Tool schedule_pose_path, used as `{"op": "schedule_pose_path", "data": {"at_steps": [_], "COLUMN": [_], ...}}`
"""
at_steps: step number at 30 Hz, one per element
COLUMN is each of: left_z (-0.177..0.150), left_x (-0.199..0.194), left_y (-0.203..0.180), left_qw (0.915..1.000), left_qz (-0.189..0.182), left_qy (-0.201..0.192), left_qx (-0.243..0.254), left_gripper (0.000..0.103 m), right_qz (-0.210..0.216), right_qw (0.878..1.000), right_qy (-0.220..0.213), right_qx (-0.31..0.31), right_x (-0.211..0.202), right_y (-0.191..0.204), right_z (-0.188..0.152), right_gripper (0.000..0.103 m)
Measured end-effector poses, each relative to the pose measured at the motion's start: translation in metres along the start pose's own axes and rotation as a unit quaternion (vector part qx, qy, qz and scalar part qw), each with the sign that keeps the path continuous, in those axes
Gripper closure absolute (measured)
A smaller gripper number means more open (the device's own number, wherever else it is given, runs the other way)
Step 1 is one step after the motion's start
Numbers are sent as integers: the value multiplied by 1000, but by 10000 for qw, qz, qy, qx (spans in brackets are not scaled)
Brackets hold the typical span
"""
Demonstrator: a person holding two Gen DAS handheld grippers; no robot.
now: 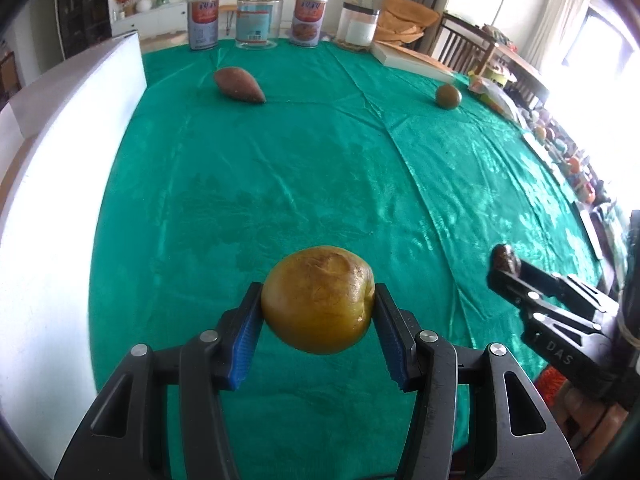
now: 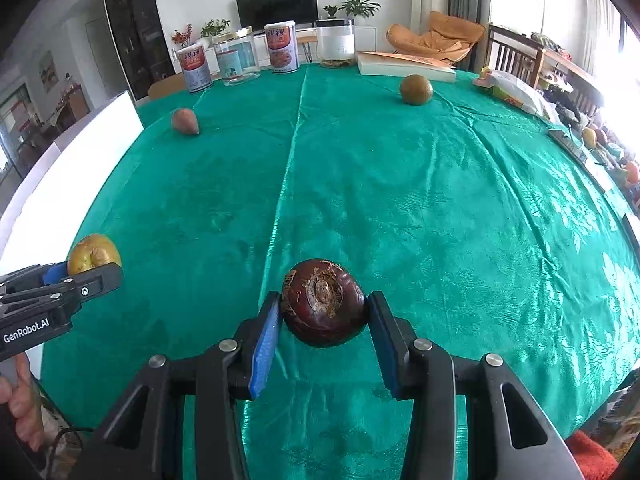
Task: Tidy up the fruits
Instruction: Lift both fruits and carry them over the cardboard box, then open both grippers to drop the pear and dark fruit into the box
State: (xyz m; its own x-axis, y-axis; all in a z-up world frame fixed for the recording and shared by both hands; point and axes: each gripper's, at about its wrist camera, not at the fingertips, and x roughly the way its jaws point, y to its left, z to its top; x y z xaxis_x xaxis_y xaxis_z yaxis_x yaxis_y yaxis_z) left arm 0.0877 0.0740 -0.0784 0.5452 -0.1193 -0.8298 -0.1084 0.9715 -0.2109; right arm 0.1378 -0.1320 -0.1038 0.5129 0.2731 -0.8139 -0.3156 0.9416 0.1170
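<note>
My left gripper (image 1: 318,306) is shut on a yellow-green round fruit (image 1: 318,300) and holds it just above the green tablecloth (image 1: 280,168) near the front edge; the fruit also shows in the right wrist view (image 2: 93,254). My right gripper (image 2: 323,312) is shut on a dark maroon round fruit (image 2: 323,307), seen small in the left wrist view (image 1: 505,258). A brown sweet potato (image 1: 239,85) (image 2: 185,121) lies at the far left. A small green-brown round fruit (image 1: 448,96) (image 2: 416,89) lies at the far right.
Two printed cans (image 1: 204,22) (image 1: 309,20), a clear jar (image 1: 258,20) and a glass canister (image 1: 358,24) line the far edge. A book (image 2: 404,66) lies far right. A white board (image 1: 60,168) stands along the left edge. Clutter (image 1: 572,168) lines the right edge.
</note>
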Motion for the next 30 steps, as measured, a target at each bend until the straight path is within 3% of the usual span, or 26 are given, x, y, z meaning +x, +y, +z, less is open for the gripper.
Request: {"op": "schedule_pose_path", "data": {"at_steps": [5, 8, 13, 17, 19, 22, 30], "left_z": [7, 11, 0, -24, -35, -48, -65], "left_x": [-75, -121, -176, -175, -162, -140, -117], "left_y": [26, 63, 149, 213, 239, 264, 276], "left_qw": [9967, 9945, 9882, 9762, 9702, 9629, 9589], "left_qz": [-712, -701, 271, 1255, 1558, 1780, 1877], "left_qy": [-234, -535, -862, -510, -186, 200, 443], "left_qx": [-318, -561, -1236, -1696, -1847, -2020, -2079], "left_gripper": [48, 48, 48, 48, 48, 48, 47], "right_qz": [1037, 1693, 2736, 3367, 3472, 3211, 2647], "right_qw": [9942, 9840, 9521, 9167, 9003, 8864, 8780], "right_qy": [249, 218, 317, 756, 1127, 1528, 1976], "right_qx": [-147, -504, -1324, -2015, -2372, -2965, -3465], "right_x": [-11, -27, -55, -60, -53, -35, -5], "right_y": [43, 91, 188, 268, 305, 348, 394], "right_z": [20, 39, 59, 57, 52, 38, 16], "right_gripper": [59, 59, 59, 59, 59, 59, 57]}}
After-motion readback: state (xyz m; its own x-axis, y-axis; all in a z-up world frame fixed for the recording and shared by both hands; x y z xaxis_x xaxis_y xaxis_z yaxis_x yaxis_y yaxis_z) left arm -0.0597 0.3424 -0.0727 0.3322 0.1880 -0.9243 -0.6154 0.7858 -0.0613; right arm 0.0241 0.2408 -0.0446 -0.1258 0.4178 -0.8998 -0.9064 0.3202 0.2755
